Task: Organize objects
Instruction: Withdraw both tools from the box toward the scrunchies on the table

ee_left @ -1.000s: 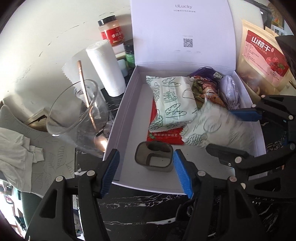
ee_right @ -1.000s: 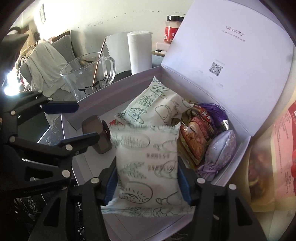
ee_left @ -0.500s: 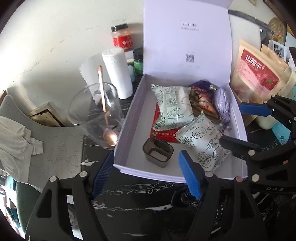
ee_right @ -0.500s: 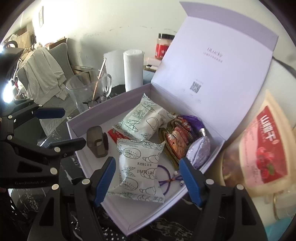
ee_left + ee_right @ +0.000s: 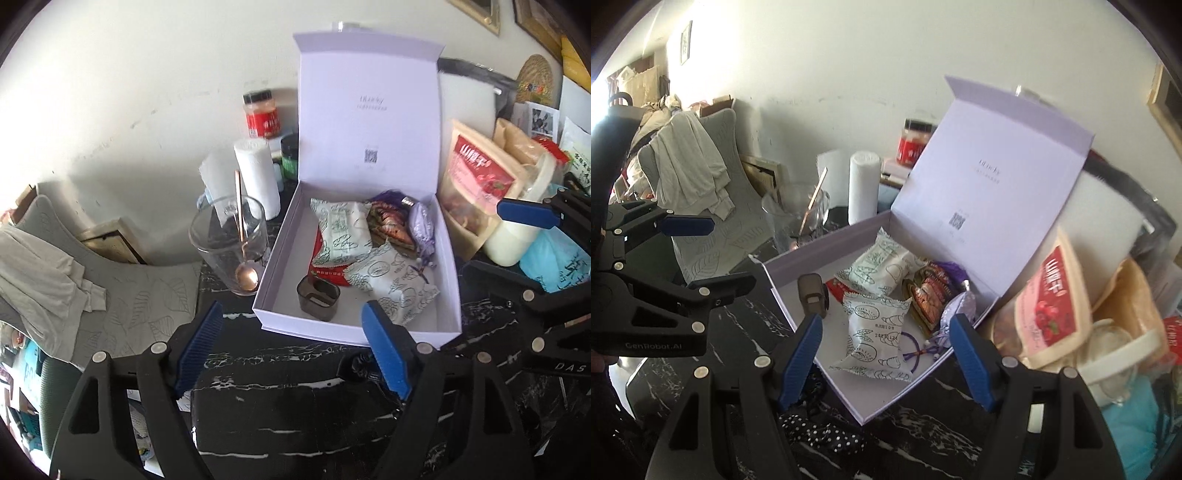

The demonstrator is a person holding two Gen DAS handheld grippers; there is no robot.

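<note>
An open lavender gift box [image 5: 280, 325] [image 5: 886, 402] sits on the black marble table with its lid upright. Inside lie two white printed snack packets [image 5: 341, 229] [image 5: 391, 280], a dark small holder [image 5: 317, 302] [image 5: 812, 297], a red packet [image 5: 328, 273], brown snacks [image 5: 391, 225] and a purple sachet [image 5: 423, 225] [image 5: 956, 308]. My left gripper [image 5: 295, 347] is open and empty, held back in front of the box. My right gripper [image 5: 886, 354] is open and empty, above the box's near corner; it shows at the right of the left wrist view [image 5: 517, 251].
A glass mug with a copper spoon [image 5: 232, 243] and a paper towel roll [image 5: 256, 177] stand left of the box. Red-labelled pouches [image 5: 476, 184] [image 5: 1049, 306], a white jug [image 5: 517, 236] and a blue bag [image 5: 561, 258] crowd its right. A polka-dot cloth [image 5: 820, 432] lies near.
My right gripper let go of the white packet, which now lies in the box. Both grippers drew back and up, away from the box.
</note>
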